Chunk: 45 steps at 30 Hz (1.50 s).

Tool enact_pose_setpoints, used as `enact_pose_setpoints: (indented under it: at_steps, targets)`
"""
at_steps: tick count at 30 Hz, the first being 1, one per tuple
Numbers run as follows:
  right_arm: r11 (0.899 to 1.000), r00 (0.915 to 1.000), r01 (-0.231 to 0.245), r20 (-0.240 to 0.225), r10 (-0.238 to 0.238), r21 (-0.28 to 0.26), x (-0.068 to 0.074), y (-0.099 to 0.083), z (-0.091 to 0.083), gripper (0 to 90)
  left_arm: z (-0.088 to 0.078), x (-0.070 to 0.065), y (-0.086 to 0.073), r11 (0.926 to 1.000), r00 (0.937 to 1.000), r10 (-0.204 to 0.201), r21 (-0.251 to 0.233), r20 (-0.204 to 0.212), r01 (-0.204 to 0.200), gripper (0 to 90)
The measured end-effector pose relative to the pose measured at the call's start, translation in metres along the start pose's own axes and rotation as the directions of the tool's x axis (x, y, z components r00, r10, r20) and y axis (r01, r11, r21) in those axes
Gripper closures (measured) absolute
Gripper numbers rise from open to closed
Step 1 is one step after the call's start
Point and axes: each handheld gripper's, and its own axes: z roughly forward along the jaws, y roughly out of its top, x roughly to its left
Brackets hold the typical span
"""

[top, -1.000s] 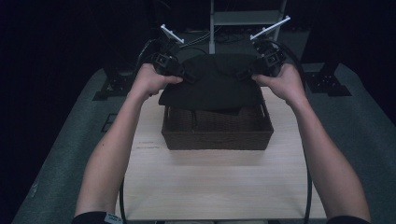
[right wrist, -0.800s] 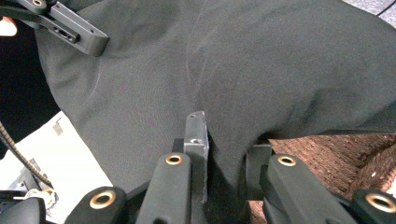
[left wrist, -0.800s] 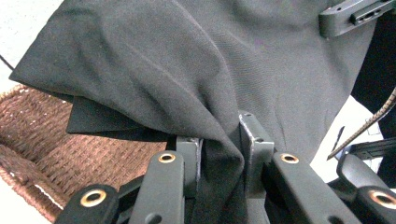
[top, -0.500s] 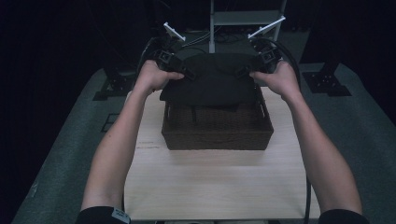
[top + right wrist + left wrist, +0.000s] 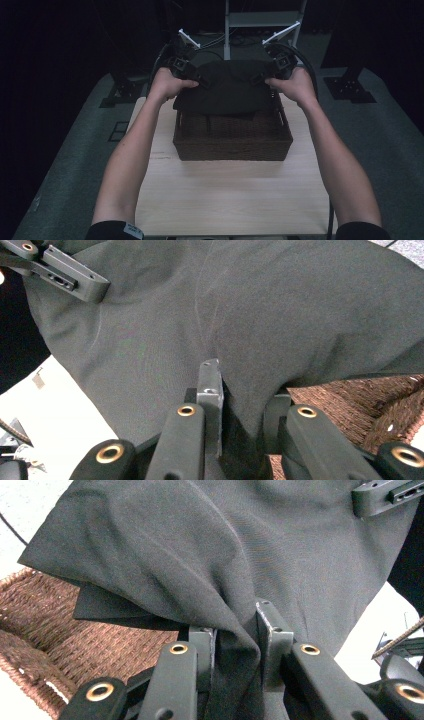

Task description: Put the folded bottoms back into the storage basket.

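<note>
A black cloth (image 5: 227,90) hangs spread over the far half of a brown wicker basket (image 5: 232,142), held up at two edges. My left gripper (image 5: 197,77) is shut on the cloth's left edge, and the fabric bunches between its jaws (image 5: 235,645). On the right edge my right gripper (image 5: 260,77) is shut too, with cloth pinched between its jaws (image 5: 240,415). The cloth (image 5: 210,545) sags in the middle, and its lower folds hang inside the basket (image 5: 35,625). The cloth (image 5: 250,305) hides the basket's far rim.
The basket stands at the far middle of a light wooden table (image 5: 230,200). Dark grey floor surrounds the table. A white metal stand (image 5: 227,22) and black stand feet (image 5: 350,90) lie beyond the far edge. Part of the basket's weave (image 5: 360,400) shows under the cloth.
Both grippers have carried the cloth a little away from me, toward the basket's far edge, and stretched it flatter. More of the basket's inside now shows in front of the cloth.
</note>
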Motion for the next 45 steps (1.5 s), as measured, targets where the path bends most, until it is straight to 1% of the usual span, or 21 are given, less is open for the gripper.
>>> enact_pose_setpoints:
  at_steps: [7,12,13,17,22,23,26,27,31,35,40,44,45]
  targets:
    - [1.0,0.9999,-0.013,0.006,0.013,0.006,-0.006,-0.001,0.008,76.2,0.007,0.003,0.001,1.0,1.0,-0.001,0.007,-0.009,0.001,73.0]
    - [1.0,0.9998,-0.022,0.002,0.022,0.012,-0.012,-0.002,0.013,76.2,0.013,0.005,0.0,0.9999,0.9998,-0.013,0.004,-0.011,0.013,73.0]
    - [1.0,0.9996,-0.027,0.005,0.027,0.016,-0.014,-0.003,0.016,76.2,0.015,0.006,0.0,0.9999,0.9997,-0.015,0.007,-0.018,0.015,73.0]
    - [0.999,0.9994,-0.033,0.009,0.033,0.023,-0.017,-0.004,0.021,76.1,0.02,0.008,0.0,0.9997,0.9996,-0.015,0.017,-0.023,0.016,72.9]
    - [0.999,0.9992,-0.04,0.008,0.04,0.028,-0.021,-0.005,0.025,76.2,0.025,0.01,-0.001,0.9997,0.9996,-0.016,0.017,-0.023,0.016,72.9]
    - [0.999,0.9992,-0.04,0.009,0.04,0.029,-0.022,-0.006,0.026,76.2,0.028,0.012,-0.002,0.9996,0.9995,-0.027,0.012,-0.018,0.027,72.9]
    - [0.998,0.9991,-0.043,0.006,0.043,0.036,-0.025,-0.007,0.03,76.1,0.031,0.014,-0.004,0.9994,0.9993,-0.034,0.01,-0.015,0.034,72.9]
    - [0.998,0.999,-0.044,0.008,0.043,0.04,-0.025,-0.008,0.031,76.2,0.034,0.016,-0.006,0.9992,0.9992,-0.036,0.016,-0.014,0.037,72.9]
    - [0.998,0.999,-0.042,0.013,0.042,0.05,-0.024,-0.009,0.036,76.2,0.036,0.016,-0.008,0.9991,0.9991,-0.035,0.021,-0.025,0.036,72.9]
    - [0.997,0.9988,-0.049,0.009,0.049,0.052,-0.027,-0.012,0.039,76.2,0.04,0.019,-0.011,0.9989,0.9989,-0.045,0.015,-0.011,0.045,72.9]
    - [0.997,0.9986,-0.053,0.005,0.052,0.056,-0.03,-0.015,0.042,76.1,0.046,0.02,-0.015,0.9986,0.9987,-0.049,0.019,-0.011,0.05,72.9]
    - [0.997,0.999,-0.045,0.008,0.045,0.065,-0.032,-0.018,0.047,76.1,0.049,0.021,-0.015,0.9985,0.9988,-0.045,0.032,-0.018,0.045,72.9]
    - [0.996,0.9984,-0.057,0.006,0.056,0.064,-0.032,-0.018,0.048,76.2,0.05,0.021,-0.015,0.9985,0.9987,-0.045,0.031,-0.024,0.046,72.9]
